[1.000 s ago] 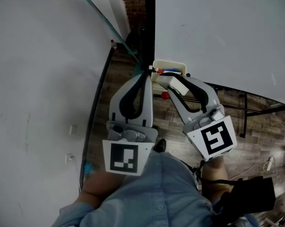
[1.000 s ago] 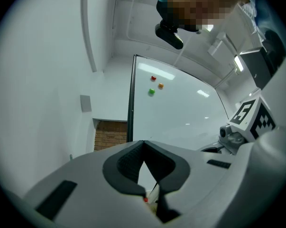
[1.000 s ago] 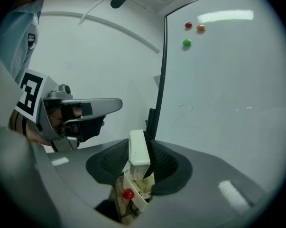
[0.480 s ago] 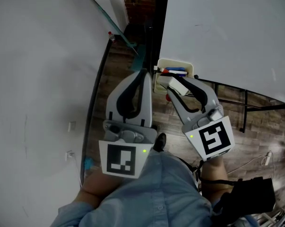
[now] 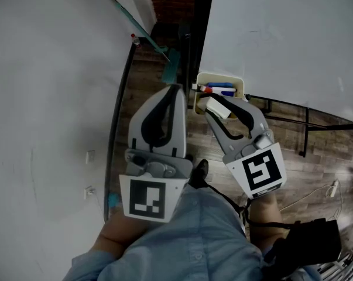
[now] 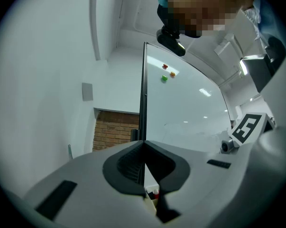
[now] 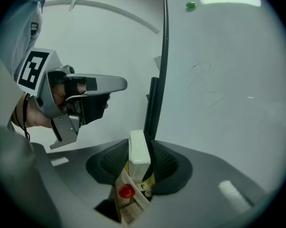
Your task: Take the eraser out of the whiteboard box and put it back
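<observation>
Right gripper [image 5: 213, 106]: clamped on eraser [image 7: 139, 151], just above box [image 5: 220, 76]. Left gripper [image 6: 143, 145]: jaws together, empty, near box.

The eraser [image 7: 139, 148] looks matt plastic, whiteboard [image 7: 228, 80] glossy, floor [image 5: 316, 152] wooden.

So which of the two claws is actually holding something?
The right claw: a white eraser sits clamped between its jaws. The left claw is shut on nothing.
</observation>
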A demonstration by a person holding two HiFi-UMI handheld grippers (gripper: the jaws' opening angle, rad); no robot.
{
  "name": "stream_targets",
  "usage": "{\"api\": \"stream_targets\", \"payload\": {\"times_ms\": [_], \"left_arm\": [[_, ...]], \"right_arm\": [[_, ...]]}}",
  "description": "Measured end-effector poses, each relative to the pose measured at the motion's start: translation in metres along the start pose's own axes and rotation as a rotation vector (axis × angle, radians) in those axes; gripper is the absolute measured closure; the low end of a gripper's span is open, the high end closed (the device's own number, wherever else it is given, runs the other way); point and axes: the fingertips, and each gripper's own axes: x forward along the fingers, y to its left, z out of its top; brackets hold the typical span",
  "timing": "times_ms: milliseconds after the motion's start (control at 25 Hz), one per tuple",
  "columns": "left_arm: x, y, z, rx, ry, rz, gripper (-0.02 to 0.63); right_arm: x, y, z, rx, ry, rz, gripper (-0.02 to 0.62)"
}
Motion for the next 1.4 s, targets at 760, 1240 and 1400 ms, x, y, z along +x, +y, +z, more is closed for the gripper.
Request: {"api": "stream_targets", "payload": {"times_ms": [760, 1240, 1400], "left_arm": [[0.011, 0.011, -0.014, -0.003, 0.043, -0.019, 0.601], [-0.002, 0.01, -0.006, 0.027, 0.043, 0.008, 0.601], [-0.006, 0.007, -0.002, 0.034, 0.032, 0.013, 0.601]], "right_arm": [[0.03, 0.004, -0.032, -0.001, 0.111, 0.005, 0.439], [0.031, 0.005, -0.034, -0.009, 0.121, 0.005, 0.426], [0.027, 0.009, -0.031, -0.015, 0.111, 0.022, 0.425]]}}
